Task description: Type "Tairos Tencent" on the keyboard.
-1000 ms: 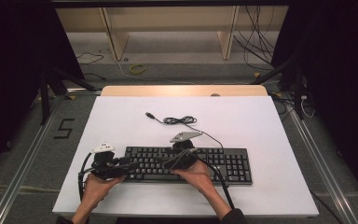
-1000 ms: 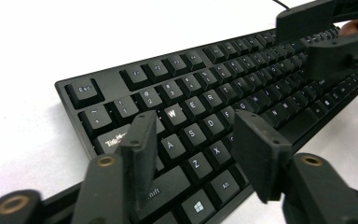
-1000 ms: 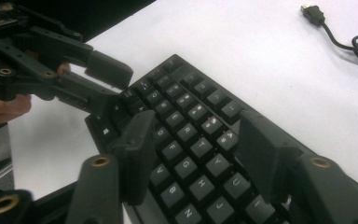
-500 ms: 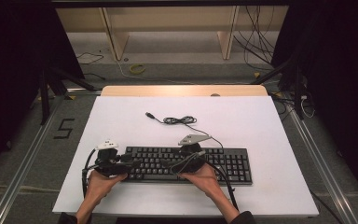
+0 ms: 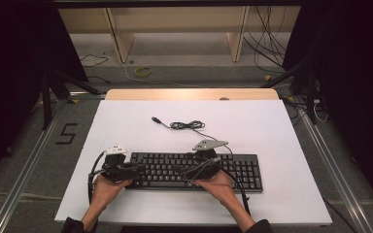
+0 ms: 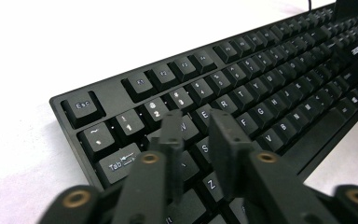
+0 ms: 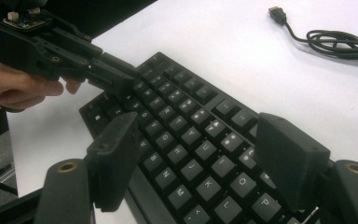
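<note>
A black keyboard (image 5: 194, 170) lies flat on the white table (image 5: 272, 131), near the person's edge, with its cable (image 5: 187, 125) coiled just behind it and the USB plug (image 7: 277, 14) loose on the table top. The left gripper (image 6: 198, 128) hovers over the keyboard's left end, above the Q, W, A and S keys; its 2 jaws stand close together with only a narrow gap, and they grip nothing. The left hand (image 5: 104, 187) holds it from the near edge. The right gripper (image 7: 200, 154) hangs over the middle keys, jaws spread wide, nothing between them. The right hand (image 5: 218, 182) rests at the keyboard's front edge. In the right gripper view the left gripper's jaws point down at the keys on the keyboard's left end
</note>
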Tool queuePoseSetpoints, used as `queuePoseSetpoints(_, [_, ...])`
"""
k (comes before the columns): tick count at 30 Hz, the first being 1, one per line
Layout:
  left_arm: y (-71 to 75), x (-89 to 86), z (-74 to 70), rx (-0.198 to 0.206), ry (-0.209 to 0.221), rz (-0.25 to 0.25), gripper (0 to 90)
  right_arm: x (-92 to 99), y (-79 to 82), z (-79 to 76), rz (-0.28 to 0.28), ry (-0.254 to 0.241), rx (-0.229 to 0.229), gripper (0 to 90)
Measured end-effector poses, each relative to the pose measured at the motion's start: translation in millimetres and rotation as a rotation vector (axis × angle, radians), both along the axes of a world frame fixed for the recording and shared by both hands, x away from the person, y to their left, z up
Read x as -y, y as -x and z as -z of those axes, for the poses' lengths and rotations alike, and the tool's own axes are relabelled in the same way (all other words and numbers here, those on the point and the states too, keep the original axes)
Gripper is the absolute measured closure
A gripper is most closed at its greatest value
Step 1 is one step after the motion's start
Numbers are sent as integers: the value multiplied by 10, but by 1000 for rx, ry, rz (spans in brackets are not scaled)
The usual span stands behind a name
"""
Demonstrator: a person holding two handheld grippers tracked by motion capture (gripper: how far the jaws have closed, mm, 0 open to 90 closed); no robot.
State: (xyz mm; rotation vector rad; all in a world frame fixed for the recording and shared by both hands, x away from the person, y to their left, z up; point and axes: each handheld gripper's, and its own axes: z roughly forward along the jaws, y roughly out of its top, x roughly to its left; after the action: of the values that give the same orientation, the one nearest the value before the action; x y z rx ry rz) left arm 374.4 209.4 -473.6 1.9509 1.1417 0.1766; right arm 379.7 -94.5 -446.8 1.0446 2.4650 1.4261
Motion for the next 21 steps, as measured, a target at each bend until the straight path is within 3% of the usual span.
queuePoseSetpoints(7, [12,35,12,8,-52,3,890,18,-10,9,10,7,3,309])
queuePoseSetpoints(21, [6,38,36,-23,-77,12,892,37,-35,27,26,21,3,318])
